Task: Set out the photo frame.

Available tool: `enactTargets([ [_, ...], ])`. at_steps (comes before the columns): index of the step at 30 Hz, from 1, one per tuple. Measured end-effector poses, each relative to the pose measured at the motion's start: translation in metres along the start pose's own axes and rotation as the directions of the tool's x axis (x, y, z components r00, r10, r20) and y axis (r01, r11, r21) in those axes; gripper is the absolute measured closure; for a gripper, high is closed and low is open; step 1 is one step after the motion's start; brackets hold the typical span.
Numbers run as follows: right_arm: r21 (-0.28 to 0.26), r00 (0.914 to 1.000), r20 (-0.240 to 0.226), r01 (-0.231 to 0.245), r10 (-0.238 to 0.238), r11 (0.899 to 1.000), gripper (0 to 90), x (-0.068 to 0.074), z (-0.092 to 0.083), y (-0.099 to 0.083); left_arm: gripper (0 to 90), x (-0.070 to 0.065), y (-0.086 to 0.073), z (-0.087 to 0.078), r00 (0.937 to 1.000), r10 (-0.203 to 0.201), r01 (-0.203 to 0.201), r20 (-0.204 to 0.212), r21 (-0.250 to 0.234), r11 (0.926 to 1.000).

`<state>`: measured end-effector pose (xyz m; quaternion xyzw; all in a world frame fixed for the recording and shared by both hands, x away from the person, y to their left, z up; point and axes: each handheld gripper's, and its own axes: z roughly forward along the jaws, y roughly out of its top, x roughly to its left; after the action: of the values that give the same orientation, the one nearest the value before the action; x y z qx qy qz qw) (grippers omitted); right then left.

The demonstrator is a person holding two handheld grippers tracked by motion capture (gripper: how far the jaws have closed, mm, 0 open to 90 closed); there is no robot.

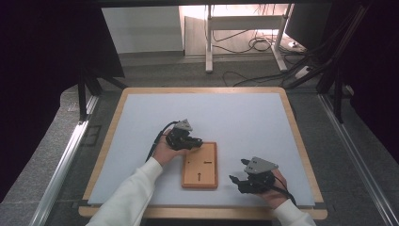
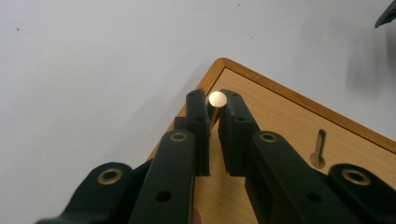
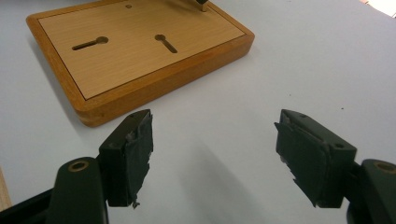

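Observation:
A flat wooden board [image 1: 200, 165] with two keyhole slots [image 3: 89, 43] lies on the pale mat near the front of the table. My left gripper [image 1: 196, 142] sits over the board's far left corner. In the left gripper view its jaws are shut on a small round-headed metal peg [image 2: 217, 99] standing at that corner of the board [image 2: 289, 121]. The peg's lower end [image 3: 201, 4] shows at the top of the right gripper view. My right gripper [image 1: 238, 170] rests low over the mat to the right of the board, open [image 3: 212, 135], with nothing between its worn pads.
The pale mat [image 1: 235, 117] covers a wood-rimmed table [image 1: 301, 141]. Beyond the far edge are a white desk frame [image 1: 208, 42], floor cables [image 1: 256, 44] and a dark monitor [image 1: 306, 21]. A small hole [image 3: 129, 6] marks the board's far side.

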<state>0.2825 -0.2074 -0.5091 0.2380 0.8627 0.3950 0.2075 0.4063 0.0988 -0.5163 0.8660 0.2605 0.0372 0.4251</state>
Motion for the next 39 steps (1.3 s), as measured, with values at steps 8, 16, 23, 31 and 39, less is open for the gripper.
enactTargets([
  [8,-0.013,0.9998,-0.004,0.018,-0.018,1.000,25.7,0.006,0.000,0.003,83.3,0.002,0.001,0.000,0.9997,-0.010,0.010,0.021,0.003,0.9999],
  [16,-0.004,0.9983,-0.030,0.051,-0.051,0.999,23.9,0.020,0.006,0.010,82.7,0.005,0.000,0.000,0.9987,-0.027,0.027,0.042,0.007,0.9996],
  [23,-0.006,0.9981,-0.032,0.052,-0.053,0.999,23.5,0.023,0.007,0.011,82.6,0.007,0.002,0.000,0.9976,-0.046,0.045,0.052,0.013,0.9989],
  [31,0.000,0.9975,-0.035,0.061,-0.061,0.998,22.0,0.025,0.008,0.012,82.1,0.010,0.003,0.001,0.9966,-0.052,0.051,0.064,0.016,0.9986],
  [39,0.016,0.9946,-0.033,0.099,-0.098,0.995,19.2,0.032,0.011,0.014,81.9,0.015,0.003,0.001,0.9938,-0.064,0.062,0.091,0.020,0.9979],
])
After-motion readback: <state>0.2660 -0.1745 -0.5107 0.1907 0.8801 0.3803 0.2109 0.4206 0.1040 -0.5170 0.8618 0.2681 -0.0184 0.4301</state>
